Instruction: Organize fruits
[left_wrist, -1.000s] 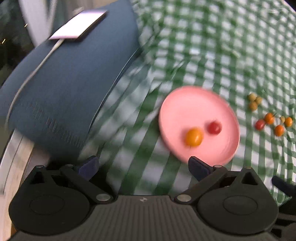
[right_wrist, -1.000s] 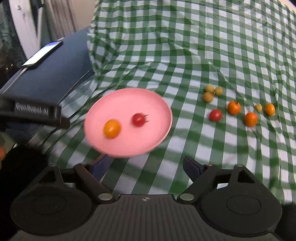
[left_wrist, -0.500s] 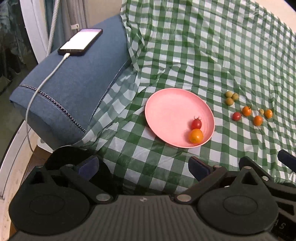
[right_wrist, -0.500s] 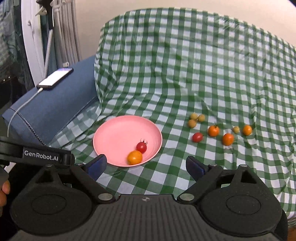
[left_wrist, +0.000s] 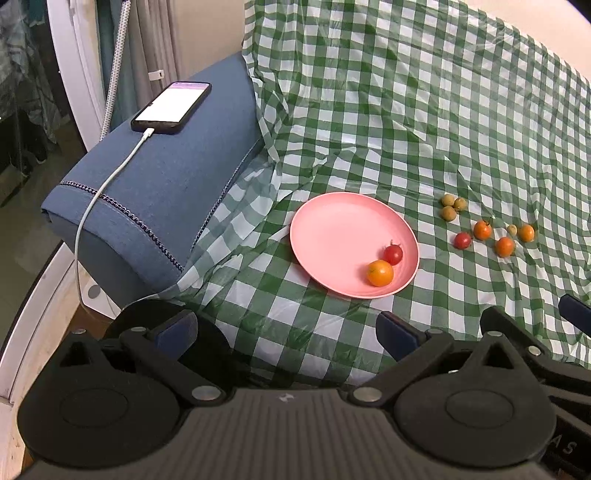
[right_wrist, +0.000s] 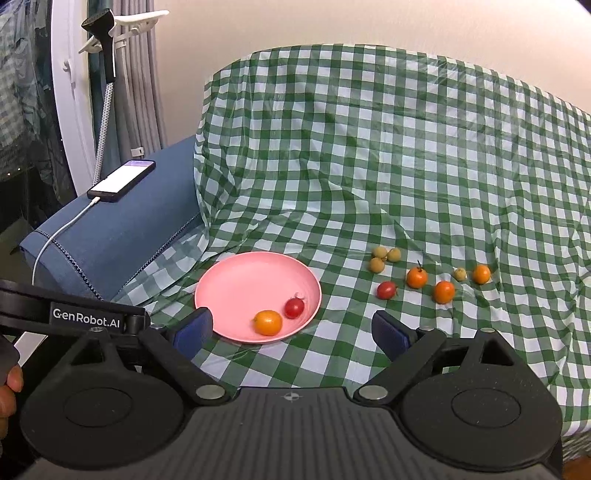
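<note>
Blue-padded right gripper (right_wrist: 291, 334) wide, empty

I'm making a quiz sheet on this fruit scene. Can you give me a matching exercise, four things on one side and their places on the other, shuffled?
Things:
1. phone
2. orange fruit
3. three tan fruits
4. pink plate

Places:
A. in the plate, beside a red tomato
B. on the blue cushion, cable plugged in
C. on the checked cloth, left of the loose fruits
D. clustered on the cloth, right of the plate

Pairs: 1-B, 2-A, 3-D, 4-C
</note>
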